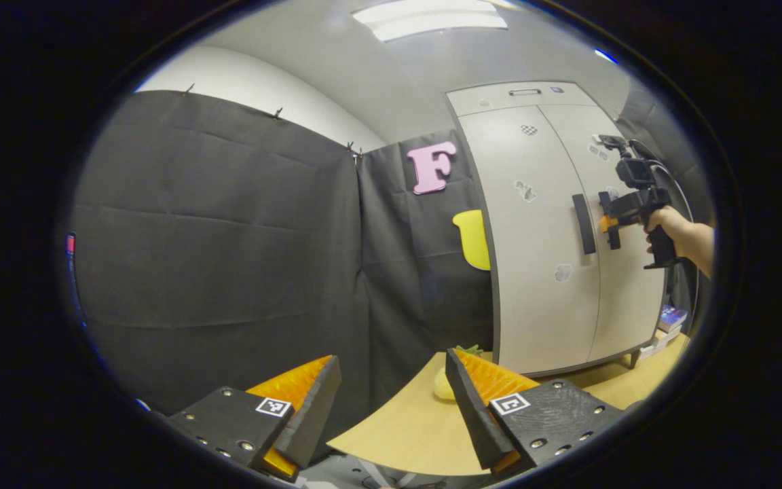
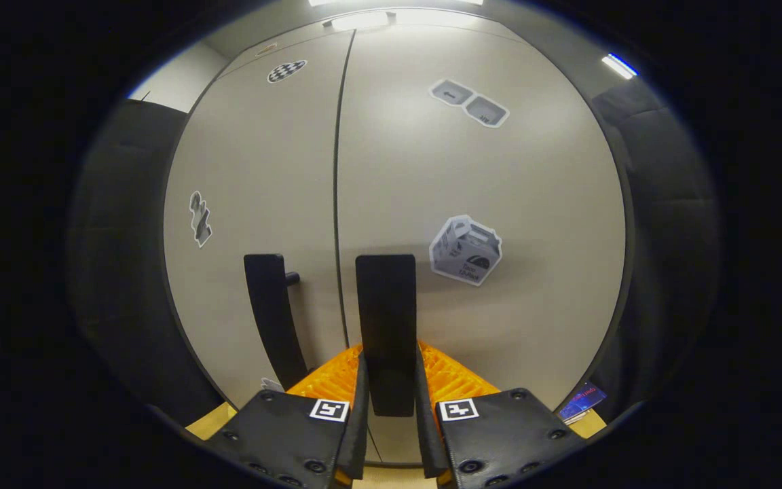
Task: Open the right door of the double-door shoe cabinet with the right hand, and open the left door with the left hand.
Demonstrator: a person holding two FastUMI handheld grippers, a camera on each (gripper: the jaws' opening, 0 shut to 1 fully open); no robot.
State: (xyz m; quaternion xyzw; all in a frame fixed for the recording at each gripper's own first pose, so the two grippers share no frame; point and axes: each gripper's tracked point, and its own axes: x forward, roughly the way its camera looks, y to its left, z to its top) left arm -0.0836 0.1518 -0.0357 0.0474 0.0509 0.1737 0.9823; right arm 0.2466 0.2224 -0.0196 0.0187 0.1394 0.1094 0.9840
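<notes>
The pale double-door shoe cabinet [image 1: 533, 272] stands on a wooden table [image 1: 404, 428], both doors flush and closed. In the left gripper view, my left gripper [image 1: 391, 358] is open and holds nothing, low and well left of the cabinet. Farther off, a hand [image 1: 679, 234] holds my right gripper [image 1: 609, 224] at the right door, just beside the left door's black handle [image 1: 583, 224]. In the right gripper view, my right gripper [image 2: 391, 363] is shut on the right door's black vertical handle [image 2: 384, 305], a finger pressing each side. The left door's handle [image 2: 272, 319] stands free beside it.
Black cloth walls close in on the left and behind. A small pale yellow object [image 1: 442, 387] lies on the table by the cabinet's left corner. Small boxes [image 1: 671, 319] sit at the cabinet's right foot. The table's curved edge lies just ahead of my left gripper.
</notes>
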